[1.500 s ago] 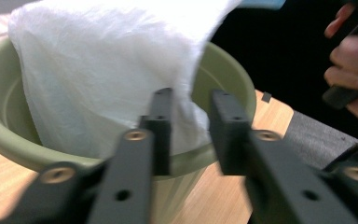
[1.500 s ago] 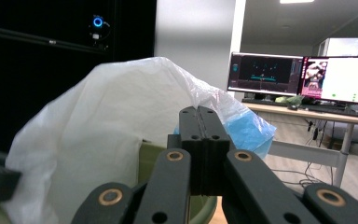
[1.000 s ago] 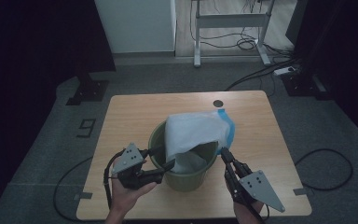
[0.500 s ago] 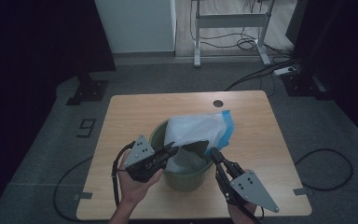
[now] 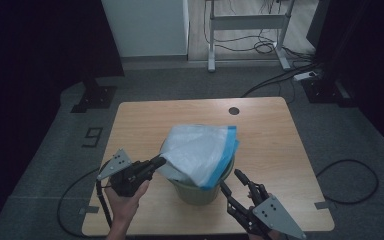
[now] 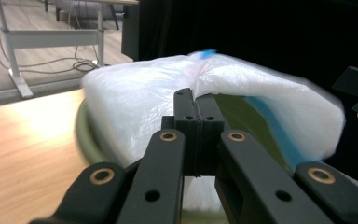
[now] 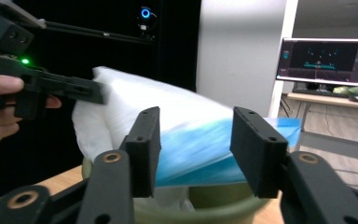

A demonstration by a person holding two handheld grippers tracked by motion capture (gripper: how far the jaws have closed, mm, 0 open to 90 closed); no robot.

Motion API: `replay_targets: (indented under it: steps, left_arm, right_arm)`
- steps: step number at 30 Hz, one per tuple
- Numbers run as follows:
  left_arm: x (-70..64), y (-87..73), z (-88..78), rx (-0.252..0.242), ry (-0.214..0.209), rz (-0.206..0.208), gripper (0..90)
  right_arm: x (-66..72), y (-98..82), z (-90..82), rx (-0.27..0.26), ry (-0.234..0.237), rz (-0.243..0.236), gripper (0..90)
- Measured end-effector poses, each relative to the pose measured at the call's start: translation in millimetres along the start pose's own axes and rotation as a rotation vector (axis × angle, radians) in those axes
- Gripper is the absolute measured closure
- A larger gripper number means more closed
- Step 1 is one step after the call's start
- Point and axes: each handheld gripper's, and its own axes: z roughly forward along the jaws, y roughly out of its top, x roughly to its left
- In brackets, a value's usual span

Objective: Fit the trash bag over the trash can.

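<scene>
An olive-green bin (image 5: 200, 192) stands near the table's front edge. A white plastic bag (image 5: 196, 150) with a blue band (image 5: 225, 155) lies loosely over its mouth. My left gripper (image 5: 159, 161) has just closed and is shut on the bag's left edge; in the left gripper view its jaws (image 6: 196, 100) pinch the white film (image 6: 135, 98). My right gripper (image 5: 229, 179) sits at the bin's front right. Its jaws have just been opening and stand apart (image 7: 196, 144), with the blue band (image 7: 200, 154) beyond them and nothing pressed between the pads.
The wooden table (image 5: 145, 125) has a round cable hole (image 5: 234, 110) at the back. Behind it are a white cabinet (image 5: 145, 25), a desk frame (image 5: 245, 25) and floor cables (image 5: 280, 80). A lit monitor (image 7: 326, 60) stands far off.
My left gripper has moved right to the bag and shut on its edge. My right gripper has let the bag go and opened. The bag has sunk from upright to lying over the bin.
</scene>
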Motion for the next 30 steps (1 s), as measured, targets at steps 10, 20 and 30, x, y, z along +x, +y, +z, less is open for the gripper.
replay_targets:
  steps: [10, 20, 30]
  left_arm:
    - [23.7, -22.0, -15.0, -0.009, 0.018, -0.089, 88.8]
    - [30.7, -33.2, -15.8, 0.011, 0.018, -0.125, 87.8]
    - [19.4, -31.0, -14.1, 0.032, 0.043, -0.029, 56.7]
  right_arm:
    - [-14.8, -15.1, 3.5, 0.08, -0.019, 0.038, 47.4]
    - [-5.6, -26.9, 12.8, 0.138, 0.031, 0.027, 45.7]
    - [9.8, -35.2, 22.1, 0.179, 0.086, 0.006, 43.8]
